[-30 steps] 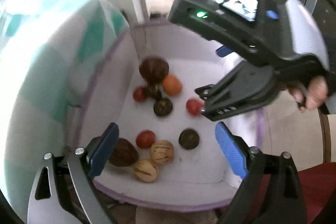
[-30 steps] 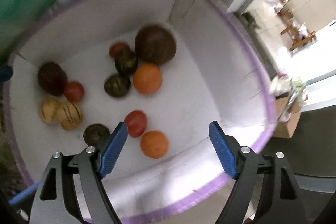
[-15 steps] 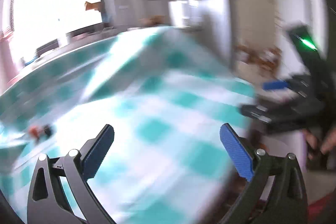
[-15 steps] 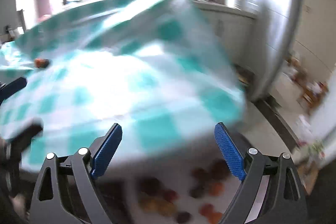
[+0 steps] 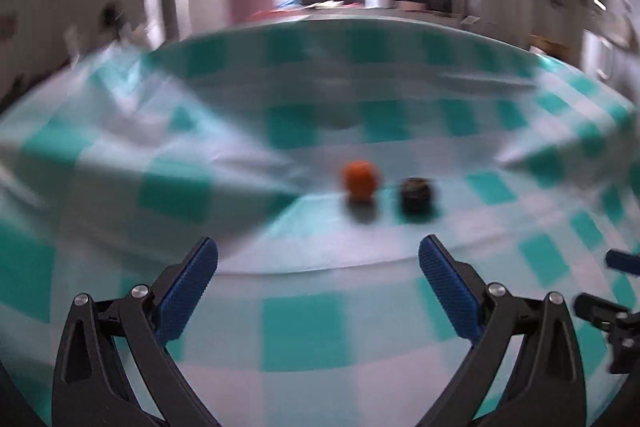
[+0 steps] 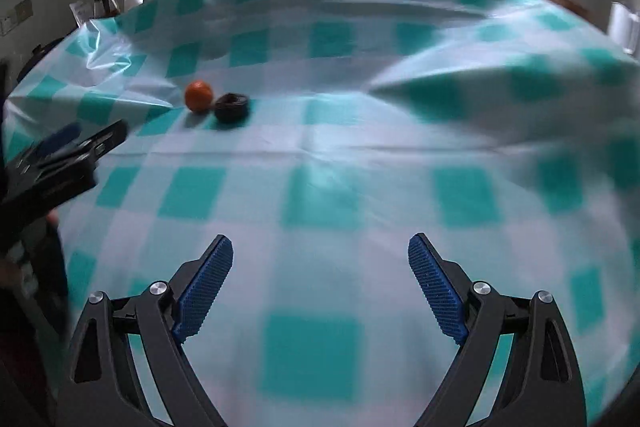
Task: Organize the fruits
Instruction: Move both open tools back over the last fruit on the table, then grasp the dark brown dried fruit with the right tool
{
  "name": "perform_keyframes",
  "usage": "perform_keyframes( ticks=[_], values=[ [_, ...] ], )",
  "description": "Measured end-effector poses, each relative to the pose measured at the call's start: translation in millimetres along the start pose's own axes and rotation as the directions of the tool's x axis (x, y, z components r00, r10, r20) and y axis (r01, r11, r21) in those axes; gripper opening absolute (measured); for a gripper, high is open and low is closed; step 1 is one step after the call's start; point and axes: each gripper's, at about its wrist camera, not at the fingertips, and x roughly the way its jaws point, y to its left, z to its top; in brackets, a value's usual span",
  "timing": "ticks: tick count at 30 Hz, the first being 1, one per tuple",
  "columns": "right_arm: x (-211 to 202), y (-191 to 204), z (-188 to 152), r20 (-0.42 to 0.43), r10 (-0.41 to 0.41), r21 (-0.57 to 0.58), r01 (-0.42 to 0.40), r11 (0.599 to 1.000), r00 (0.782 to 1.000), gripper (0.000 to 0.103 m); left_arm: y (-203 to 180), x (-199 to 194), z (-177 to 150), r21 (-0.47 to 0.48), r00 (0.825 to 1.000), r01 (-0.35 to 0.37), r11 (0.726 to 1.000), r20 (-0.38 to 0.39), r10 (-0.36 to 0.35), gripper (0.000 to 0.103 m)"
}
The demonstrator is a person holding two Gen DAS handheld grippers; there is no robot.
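Fruit sits well ahead on the teal-and-white checked plastic tablecloth (image 6: 320, 187): a small round orange fruit (image 6: 199, 95) on the left, a dark wrinkled round fruit (image 6: 231, 107) touching or just beside it. Both look light and firm, probably apt to roll; grip across the middle. Left gripper (image 5: 318, 287) and right gripper (image 6: 320, 287) gape wide, empty. No legible writing.

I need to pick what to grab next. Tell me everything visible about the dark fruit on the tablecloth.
The dark fruit is small, roundish and nearly black, with what looks like a dimple on top. It rests on the teal-and-white checked tablecloth, immediately right of the orange fruit, apparently touching it or nearly so. No gripper touches it. Blur hides its finer surface detail.
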Motion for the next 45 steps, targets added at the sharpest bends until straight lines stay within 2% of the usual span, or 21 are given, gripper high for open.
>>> perform_keyframes(
  ticks=[2, 4, 6, 12, 18, 26, 28, 30, 33, 37, 38, 39, 40, 43, 45],
  values=[
    [24, 18, 17, -0.015, 0.016, -0.002, -0.016, 1.0, 1.0, 0.087, 27, 12, 2, -0.094, 0.998, -0.012, 0.996, -0.056, 0.007, 0.101],
    [50, 35, 39, -0.031, 0.012, -0.008, -0.012, 1.0, 0.999, 0.087, 44, 11, -2, -0.179, 0.997, -0.003, 0.984, -0.073, -0.011, 0.101],
    [66, 51, 51, -0.041, 0.011, -0.031, -0.012, 0.999, 0.999, 0.087, 48, 11, -5, -0.205, 0.996, 0.007, 0.979, -0.083, -0.024, 0.101],
    [114, 73, 81, -0.086, -0.036, -0.064, 0.03, 0.998, 0.996, 0.087, 47, 12, -4, -0.215, 0.995, 0.026, 0.976, -0.09, -0.046, 0.101],
    [132, 65, 103, -0.086, -0.065, -0.008, 0.064, 0.998, 0.994, 0.087, 49, 15, -5, -0.243, 0.992, 0.047, 0.969, -0.1, -0.073, 0.101],
    [142, 76, 113, -0.081, -0.075, -0.045, 0.072, 0.996, 0.994, 0.085, 46, 22, -10, -0.252, 0.989, 0.052, 0.966, -0.124, -0.085, 0.101],
    [140, 80, 112, -0.066, -0.037, -0.066, 0.033, 0.997, 0.997, 0.068, 44, 24, -11, -0.248, 0.988, 0.053, 0.967, -0.128, -0.087, 0.101],
    [136, 87, 109, -0.044, -0.015, -0.096, 0.011, 0.995, 0.999, 0.039, 42, 25, -11, -0.242, 0.987, 0.057, 0.969, -0.134, -0.091, 0.101],
    [127, 88, 106, -0.014, 0.03, -0.097, -0.031, 0.995, 0.999, 0.039, 38, 28, -12, -0.226, 0.986, 0.053, 0.973, -0.143, -0.087, 0.101],
    [107, 71, 96, 0.047, 0.113, -0.04, -0.111, 0.993, 0.993, 0.038, 39, 30, -12, -0.23, 0.986, 0.054, 0.972, -0.144, -0.089, 0.101],
    [102, 66, 92, 0.061, 0.124, -0.028, -0.122, 0.992, 0.99, 0.037, 39, 31, -12, -0.231, 0.985, 0.06, 0.971, -0.146, -0.095, 0.101],
    [96, 61, 88, 0.077, 0.138, -0.013, -0.137, 0.99, 0.988, 0.027, 39, 31, -12, -0.229, 0.984, 0.066, 0.971, -0.145, -0.101, 0.101],
    [88, 57, 81, 0.087, 0.151, 0.001, -0.151, 0.989, 0.985, 0.022, 38, 31, -12, -0.227, 0.984, 0.074, 0.971, -0.143, -0.108, 0.101],
    [72, 35, 73, 0.118, 0.19, 0.085, -0.201, 0.976, 0.975, 0.021, 32, 35, -11, -0.219, 0.979, 0.109, 0.97, -0.147, -0.144, 0.101],
    [76, 31, 76, 0.106, 0.219, 0.094, -0.229, 0.969, 0.97, 0.022, 24, 36, -11, -0.188, 0.98, 0.109, 0.976, -0.147, -0.137, 0.101]
  ],
)
